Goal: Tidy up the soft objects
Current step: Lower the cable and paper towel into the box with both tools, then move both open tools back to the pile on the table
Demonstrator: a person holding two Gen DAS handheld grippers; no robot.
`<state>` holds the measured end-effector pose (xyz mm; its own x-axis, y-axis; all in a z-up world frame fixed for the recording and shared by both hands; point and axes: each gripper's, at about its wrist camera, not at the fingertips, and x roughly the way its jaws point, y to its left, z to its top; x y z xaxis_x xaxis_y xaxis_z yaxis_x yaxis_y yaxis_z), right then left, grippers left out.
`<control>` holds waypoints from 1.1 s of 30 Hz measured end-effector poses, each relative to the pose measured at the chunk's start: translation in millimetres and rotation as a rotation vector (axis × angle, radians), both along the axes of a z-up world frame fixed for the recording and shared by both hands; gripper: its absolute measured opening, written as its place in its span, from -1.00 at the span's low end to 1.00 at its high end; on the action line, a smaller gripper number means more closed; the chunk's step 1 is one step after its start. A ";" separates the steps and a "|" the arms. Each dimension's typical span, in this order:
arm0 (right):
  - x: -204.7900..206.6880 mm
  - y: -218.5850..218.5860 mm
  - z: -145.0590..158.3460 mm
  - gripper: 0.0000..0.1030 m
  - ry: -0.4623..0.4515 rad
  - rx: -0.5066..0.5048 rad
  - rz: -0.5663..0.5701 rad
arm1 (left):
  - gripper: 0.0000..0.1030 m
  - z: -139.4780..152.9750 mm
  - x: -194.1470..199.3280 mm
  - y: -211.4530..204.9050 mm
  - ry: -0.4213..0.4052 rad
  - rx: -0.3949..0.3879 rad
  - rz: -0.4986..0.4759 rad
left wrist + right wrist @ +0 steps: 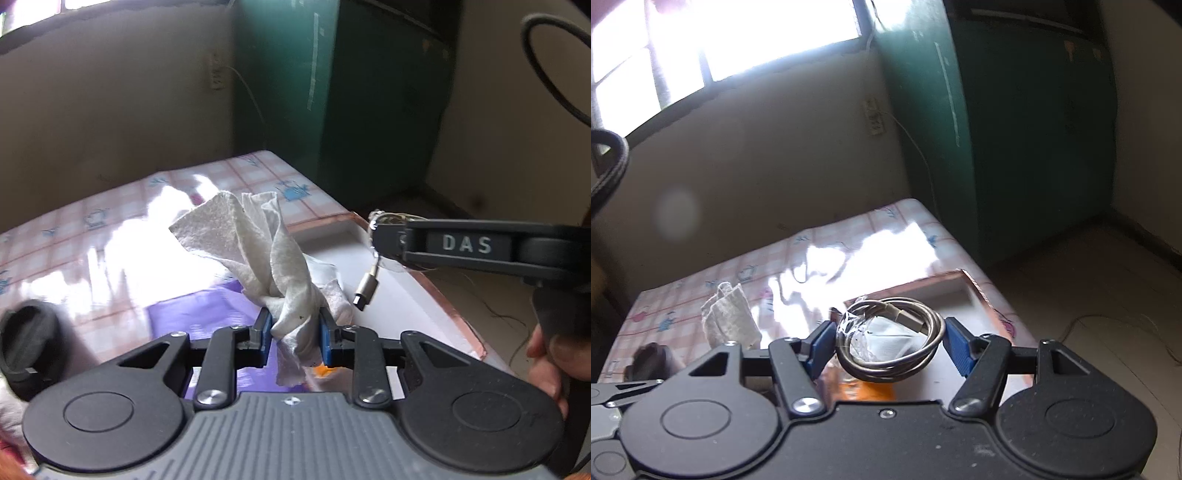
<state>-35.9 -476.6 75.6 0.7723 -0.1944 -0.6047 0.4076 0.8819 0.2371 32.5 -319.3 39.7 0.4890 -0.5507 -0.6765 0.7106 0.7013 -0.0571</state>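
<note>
My left gripper [295, 332] is shut on a crumpled white cloth [266, 251], held above a purple item [207, 314] and the table. The cloth also shows at the left in the right wrist view [729, 317]. My right gripper [888, 341] is shut on a coiled silver USB cable [890, 343], its blue pads against the coil's sides, above a white box with a copper rim [945, 284]. In the left wrist view the right gripper [373, 236] holds the cable with its plug [365, 291] hanging over the box [406, 295].
A table with a pink checked cloth [92, 229] stands against a beige wall. A dark round object [29, 347] lies at its left. A green cabinet [369, 92] stands behind the table. Something orange [868, 391] lies below the right gripper.
</note>
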 end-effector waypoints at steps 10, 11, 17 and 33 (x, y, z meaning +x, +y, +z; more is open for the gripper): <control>15.6 -34.3 -22.0 0.49 0.029 0.018 -0.028 | -0.39 -23.5 6.7 -39.2 0.054 -0.025 -0.082; 17.3 -36.9 -22.5 0.51 0.027 0.013 -0.029 | -0.34 -25.7 8.3 -40.9 0.067 -0.046 -0.096; 13.2 -47.4 -16.5 0.57 -0.010 -0.001 -0.045 | 0.21 -29.2 6.9 -39.3 0.071 -0.069 -0.105; -13.5 10.7 20.5 0.75 0.011 -0.107 -0.012 | 0.90 15.7 -10.9 20.5 0.008 0.026 0.183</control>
<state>-49.4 -465.9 96.2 0.7634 -0.2675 -0.5880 0.4199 0.8972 0.1370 21.7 -298.9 55.3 0.5737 -0.4356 -0.6936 0.5709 0.8199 -0.0427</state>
